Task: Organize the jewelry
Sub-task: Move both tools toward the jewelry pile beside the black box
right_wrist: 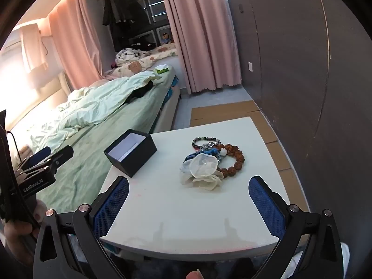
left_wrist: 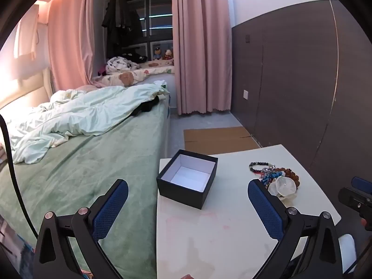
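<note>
On the left side, past the edge of the white bench (right_wrist: 176, 209), a bed (left_wrist: 76, 167) with a green sheet and a rumpled pale blanket (left_wrist: 76, 114) runs along the room; it has no part in the job. Over the bench's left near corner the left gripper (left_wrist: 186, 201) hangs with its blue pads spread wide and nothing between them, tipped down a little toward the box. Next comes the dark box (left_wrist: 187, 179), sitting by the bench's left edge with no lid on and its white inside bare, so it looks ready to take the jewelry. Near the middle of the bench, closer to the far right corner, the jewelry lies in one small pile: a dark bead bracelet (right_wrist: 197, 142) at the back, a sparkly silver piece (right_wrist: 210, 144), a blue twisted band (right_wrist: 209, 153), a brown bead bracelet (right_wrist: 236, 160) on the right, and a white fabric flower (right_wrist: 202, 168) on top at the front. They touch and lie over each other, so each one may need lifting out slowly. Over the bench's near edge the right gripper (right_wrist: 188, 201) is also spread wide and holds nothing, pointing down at the pile. I think it is the one placed to pick first, since the flower is right ahead of it. Nothing is in the box yet, so the sorting has not begun.
</note>
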